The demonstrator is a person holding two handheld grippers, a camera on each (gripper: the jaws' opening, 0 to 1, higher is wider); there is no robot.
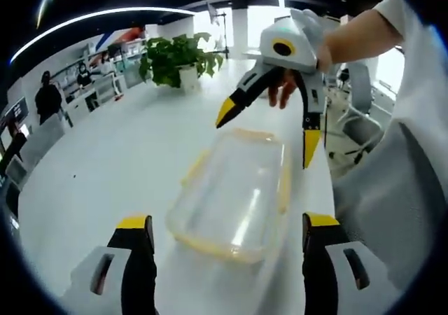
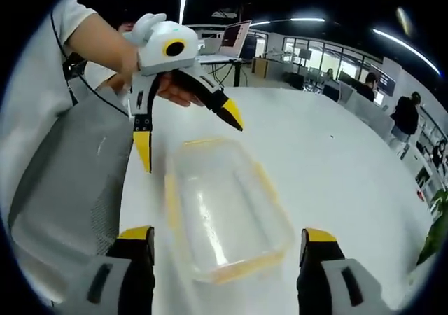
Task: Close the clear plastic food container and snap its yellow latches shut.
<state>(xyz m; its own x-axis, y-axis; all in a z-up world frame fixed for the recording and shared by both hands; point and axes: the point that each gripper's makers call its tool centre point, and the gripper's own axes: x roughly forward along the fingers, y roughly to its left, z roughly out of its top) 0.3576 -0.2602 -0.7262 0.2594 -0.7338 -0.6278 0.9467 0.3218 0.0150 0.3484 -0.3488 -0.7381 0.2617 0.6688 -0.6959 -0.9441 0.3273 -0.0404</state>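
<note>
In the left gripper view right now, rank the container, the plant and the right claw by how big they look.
1. Container, largest, though it lies nearest the camera.
2. Right claw, open above the container's far end.
3. Plant, smallest, but farthest back, so its true size is unsure.

White table (image 1: 105, 175): broad, glossy, rounded at the edge; ceiling light is reflected in it. Potted plant (image 1: 178, 59): green and leafy, set in a white pot at the table's far end. Ceiling: dark, crossed by a long curved light strip (image 1: 91, 17). Windows (image 2: 315, 52): a bright row is seen along the far wall. Open laptop (image 2: 234, 38): placed on a desk behind. Office chair (image 1: 360, 112): grey, stood beside the table. Shelving (image 1: 105, 84) and several people (image 1: 47, 98) are seen at the room's edge.
</note>
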